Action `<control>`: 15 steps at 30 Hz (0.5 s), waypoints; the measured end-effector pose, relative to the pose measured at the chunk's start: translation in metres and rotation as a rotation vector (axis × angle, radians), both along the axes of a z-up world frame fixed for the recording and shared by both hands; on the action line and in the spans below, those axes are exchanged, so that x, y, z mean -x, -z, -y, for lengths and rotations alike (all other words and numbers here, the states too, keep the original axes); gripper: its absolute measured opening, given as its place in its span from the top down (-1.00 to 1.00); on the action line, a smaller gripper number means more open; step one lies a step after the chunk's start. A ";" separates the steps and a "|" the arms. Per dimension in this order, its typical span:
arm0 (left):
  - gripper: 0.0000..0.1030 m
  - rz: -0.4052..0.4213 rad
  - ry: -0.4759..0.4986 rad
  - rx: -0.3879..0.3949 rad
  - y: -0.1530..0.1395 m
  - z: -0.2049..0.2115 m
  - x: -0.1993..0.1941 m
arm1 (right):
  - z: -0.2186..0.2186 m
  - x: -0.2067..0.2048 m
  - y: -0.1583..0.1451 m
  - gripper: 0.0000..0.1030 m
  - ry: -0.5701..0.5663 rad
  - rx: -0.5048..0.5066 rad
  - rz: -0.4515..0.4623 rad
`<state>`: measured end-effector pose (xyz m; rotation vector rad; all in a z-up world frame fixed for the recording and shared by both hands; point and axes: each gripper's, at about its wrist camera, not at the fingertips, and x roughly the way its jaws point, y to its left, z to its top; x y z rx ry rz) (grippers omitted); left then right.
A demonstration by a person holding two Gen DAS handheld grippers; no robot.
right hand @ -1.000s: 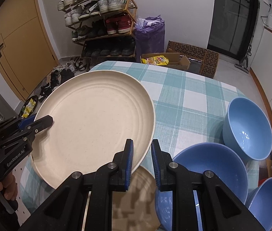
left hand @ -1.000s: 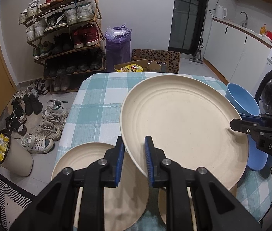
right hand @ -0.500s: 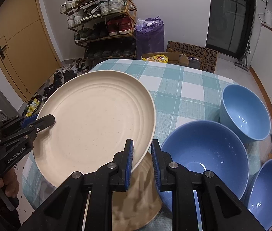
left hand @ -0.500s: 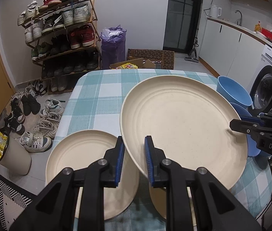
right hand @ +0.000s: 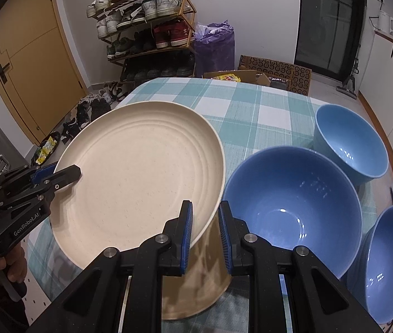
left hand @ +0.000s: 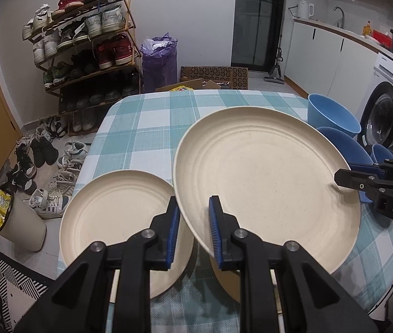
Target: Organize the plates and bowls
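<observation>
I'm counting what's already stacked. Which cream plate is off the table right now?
The large cream plate, clamped at opposite rims by the left gripper and right gripper. The smaller plate lies flat on the tablecloth.

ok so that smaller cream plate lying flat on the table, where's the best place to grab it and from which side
Take the smaller plate by its raised rim, at the edge that overhangs the table toward the shoe side. It lies flat, so only the rim gives a thin lip to pinch: one finger above, one below. The held big plate crowds its other side.
</observation>
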<state>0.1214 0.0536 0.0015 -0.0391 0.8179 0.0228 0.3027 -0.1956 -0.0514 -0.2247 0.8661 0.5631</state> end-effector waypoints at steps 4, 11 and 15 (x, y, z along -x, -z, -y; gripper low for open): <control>0.63 -0.001 0.008 -0.001 0.004 0.003 0.005 | 0.005 0.003 0.010 0.62 0.003 -0.018 -0.014; 0.63 -0.003 0.014 -0.022 0.016 0.008 0.011 | 0.011 0.011 0.022 0.62 0.007 -0.021 -0.001; 0.63 -0.011 0.016 -0.012 0.024 0.009 0.015 | 0.013 0.017 0.027 0.62 0.005 -0.012 0.005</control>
